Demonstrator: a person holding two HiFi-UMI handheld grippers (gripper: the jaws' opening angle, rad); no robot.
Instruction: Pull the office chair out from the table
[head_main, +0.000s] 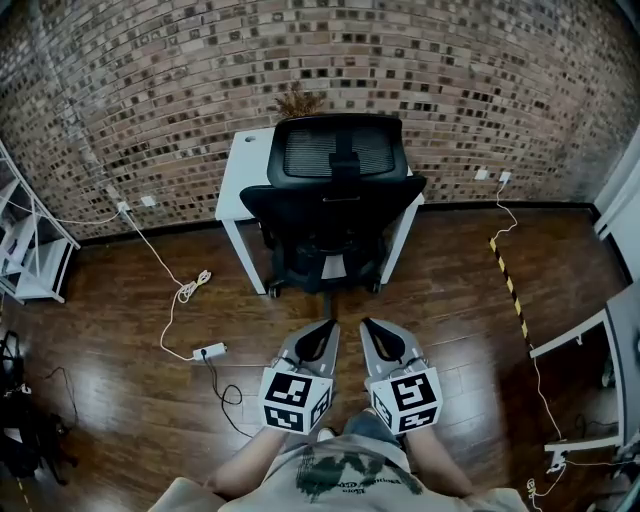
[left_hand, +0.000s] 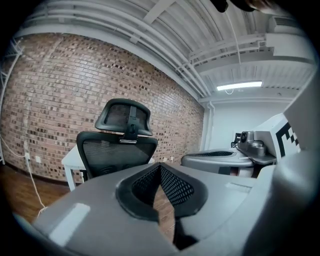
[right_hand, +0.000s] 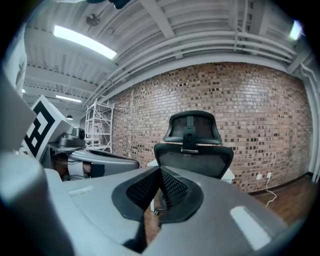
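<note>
Left gripper (head_main: 322, 330) and right gripper (head_main: 370, 328) are held side by side low in front of the person and pointed at the chair (head_main: 335, 215). Both are seen with jaws pressed together on nothing. In the left gripper view the meshed pads (left_hand: 175, 187) meet at a point with only floor below them, and the same is seen in the right gripper view. The chair is found straight ahead, its seat pushed in under the white table (head_main: 238, 165) that stands against the brick wall (head_main: 150, 90), with its mesh back and headrest (head_main: 310, 150) turned to the person. It is well apart from both grippers, with bare wooden floor (head_main: 450, 300) between. No contact has been made, so the step in hand is judged to be the approach, and the pull itself is not yet begun. For the next move the gap is to be closed, the jaws parted, and a hold taken on the back, probably with one gripper at each side edge, since the rim looks thin enough to be clamped. A level, even draw towards the person would then be called for, so that the chair is rolled out straight and not swung against a table leg (head_main: 243, 256). The cable (head_main: 190, 288) and power strip (head_main: 210, 351) at the left are judged to lie clear of that path.
</note>
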